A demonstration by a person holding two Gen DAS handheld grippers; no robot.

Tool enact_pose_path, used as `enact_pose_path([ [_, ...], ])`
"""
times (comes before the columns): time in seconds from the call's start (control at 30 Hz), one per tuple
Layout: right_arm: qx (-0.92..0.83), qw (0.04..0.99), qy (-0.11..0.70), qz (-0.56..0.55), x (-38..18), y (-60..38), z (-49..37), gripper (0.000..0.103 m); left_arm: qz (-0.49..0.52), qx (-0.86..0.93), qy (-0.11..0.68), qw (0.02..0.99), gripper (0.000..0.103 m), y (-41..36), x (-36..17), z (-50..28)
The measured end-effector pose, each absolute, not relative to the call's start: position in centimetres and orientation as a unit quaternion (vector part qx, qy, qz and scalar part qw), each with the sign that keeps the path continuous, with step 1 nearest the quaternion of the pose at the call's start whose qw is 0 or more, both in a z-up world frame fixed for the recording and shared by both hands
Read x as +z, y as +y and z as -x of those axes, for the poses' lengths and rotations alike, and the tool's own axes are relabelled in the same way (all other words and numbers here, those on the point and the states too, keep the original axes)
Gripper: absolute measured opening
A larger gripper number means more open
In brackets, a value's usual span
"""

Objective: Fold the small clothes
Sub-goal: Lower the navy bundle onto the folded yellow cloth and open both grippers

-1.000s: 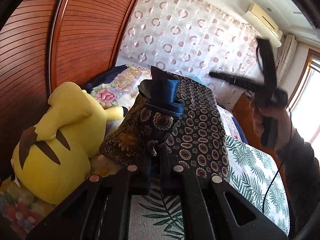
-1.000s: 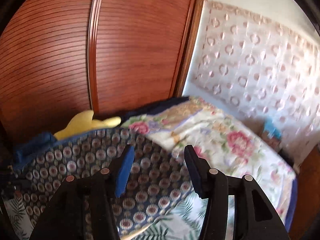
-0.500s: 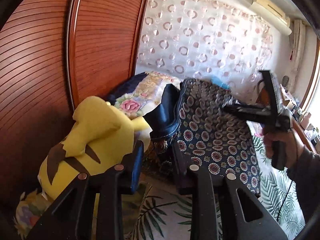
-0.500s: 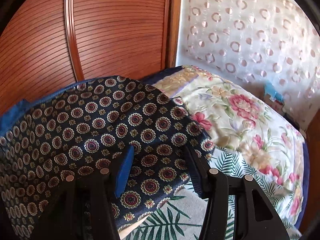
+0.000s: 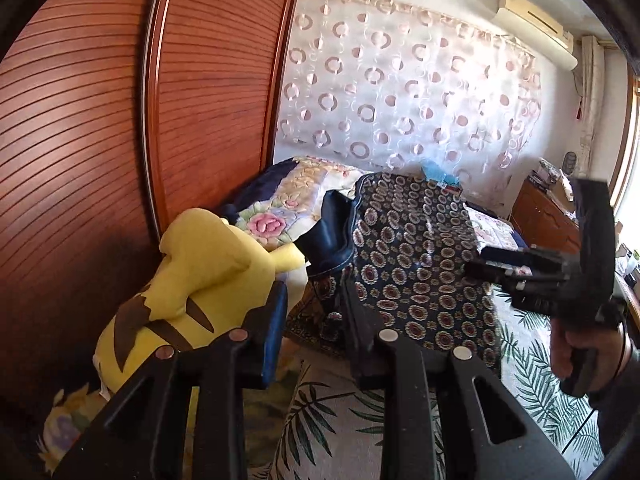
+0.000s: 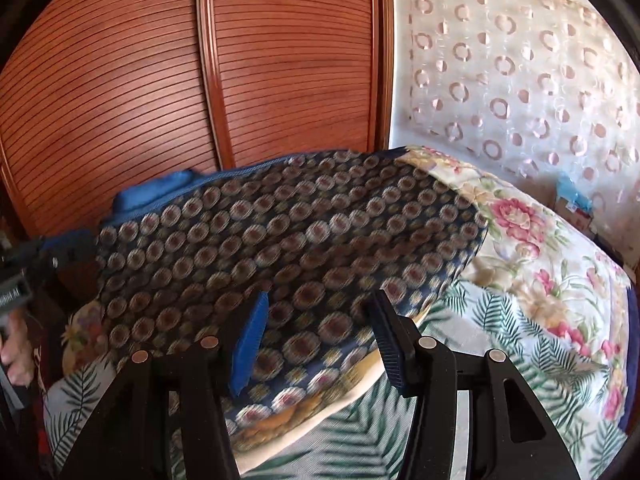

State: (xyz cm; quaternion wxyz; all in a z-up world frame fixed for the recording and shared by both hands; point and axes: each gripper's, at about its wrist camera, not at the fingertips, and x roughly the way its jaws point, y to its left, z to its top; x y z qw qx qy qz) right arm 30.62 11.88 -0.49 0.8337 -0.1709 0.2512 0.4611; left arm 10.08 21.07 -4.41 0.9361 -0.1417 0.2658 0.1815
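We see the garment [image 5: 416, 264] – a dark blue cloth with round medallions – lying in the middle of the left wrist frame, on the bed [image 5: 532, 364]. It looks doubled over already, with a plain blue lining [image 5: 332, 236] turned up at its left edge, so we judge that one fold is laid down.

The left gripper [image 5: 312, 324] is at the bottom of that frame, its jaws apart and holding nothing, just in front of the cloth's near edge. The right gripper [image 6: 316, 336] is at the bottom of the right wrist frame, also spread wide and empty, above the near part of the garment [image 6: 288, 240], which is blurred there.

A yellow plush [image 5: 200, 280] sits at the left, beside the cloth, against the wooden wardrobe [image 5: 120, 120].

What is left, in our judgement – perhaps one more fold and some smoothing. We cannot tell if other clothes wait.
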Motion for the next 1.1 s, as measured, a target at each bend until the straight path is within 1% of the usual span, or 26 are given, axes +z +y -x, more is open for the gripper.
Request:
enact_pose_path([
  [0.17, 0.449, 0.836, 0.260, 0.178, -1.4, 11.4, -30.2, 0.054, 0.123, 0.179, 0.262, 0.940, 0.028, 19.8, -3.6, -9.5],
  [0.4, 0.445, 0.844, 0.252, 0.161, 0.2, 8.0, -27.8, 0.054, 0.103, 0.162, 0.260, 0.946, 0.029, 18.0, -2.7, -8.9],
  [0.43, 0.443, 0.846, 0.250, 0.159, 0.4, 7.3, -27.3, 0.054, 0.102, 0.159, 0.258, 0.947, 0.031, 17.8, -2.5, -8.8],
  [0.47, 0.441, 0.848, 0.247, 0.157, 0.6, 6.6, -26.9, 0.054, 0.101, 0.155, 0.257, 0.949, 0.046, 17.5, -2.4, -8.8],
  [0.5, 0.439, 0.851, 0.245, 0.153, 0.8, 5.9, -26.5, 0.054, 0.100, 0.150, 0.252, 0.951, 0.051, 17.2, -2.2, -8.6],
  [0.53, 0.437, 0.853, 0.242, 0.148, 1.0, 5.1, -26.0, 0.054, 0.096, 0.143, 0.249, 0.953, 0.054, 16.7, -1.9, -8.4],
  [0.57, 0.435, 0.856, 0.240, 0.143, 1.2, 4.3, -25.5, 0.054, 0.094, 0.136, 0.248, 0.954, 0.064, 16.2, -1.9, -8.3],
  [0.6, 0.434, 0.858, 0.239, 0.140, 1.4, 3.6, -25.1, 0.054, 0.092, 0.128, 0.247, 0.956, 0.076, 16.0, -1.7, -8.2],
  [0.63, 0.430, 0.861, 0.236, 0.137, 1.5, 2.8, -24.6, 0.054, 0.087, 0.122, 0.245, 0.958, 0.081, 15.5, -1.5, -8.1],
  [0.77, 0.416, 0.872, 0.226, 0.124, 2.0, -0.6, -22.3, 0.054, 0.066, 0.115, 0.245, 0.961, 0.082, 13.6, -0.9, -7.7],
  [1.03, 0.372, 0.899, 0.213, 0.094, 2.4, -8.2, -17.6, 0.054, 0.056, 0.085, 0.240, 0.965, 0.082, 10.2, -0.2, -6.9],
  [1.1, 0.360, 0.906, 0.209, 0.081, 2.5, -10.2, -16.2, 0.057, 0.051, 0.079, 0.242, 0.966, 0.082, 9.1, -0.3, -6.7],
])
